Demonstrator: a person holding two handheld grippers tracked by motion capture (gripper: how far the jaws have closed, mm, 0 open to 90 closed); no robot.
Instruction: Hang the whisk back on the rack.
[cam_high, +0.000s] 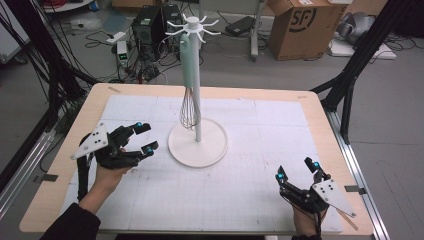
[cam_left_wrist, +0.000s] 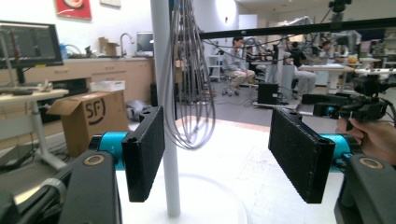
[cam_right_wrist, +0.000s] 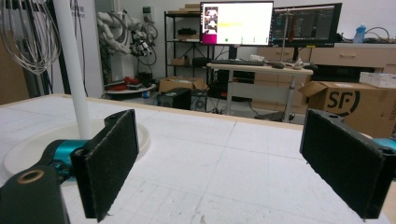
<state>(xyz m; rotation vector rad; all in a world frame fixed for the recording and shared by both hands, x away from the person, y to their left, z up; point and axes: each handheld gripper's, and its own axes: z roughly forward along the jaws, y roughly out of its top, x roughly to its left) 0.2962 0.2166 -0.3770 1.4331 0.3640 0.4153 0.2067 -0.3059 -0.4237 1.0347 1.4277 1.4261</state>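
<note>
Whisk (cam_high: 188, 107) hangs vertical on stand (cam_high: 197, 145), ahead of nearer left gripper (cam_high: 145, 137), fingers wide open, empty.

"sf" on the cardboard box (cam_high: 302, 26)

A robotics lab is being shown: monitors (cam_right_wrist: 236, 22) are glowing on desks, cables (cam_high: 30, 55) are trailing over the floor, cardboard boxes (cam_high: 300, 27) are being stored, and people (cam_left_wrist: 236, 60) are seated at workstations.
</note>
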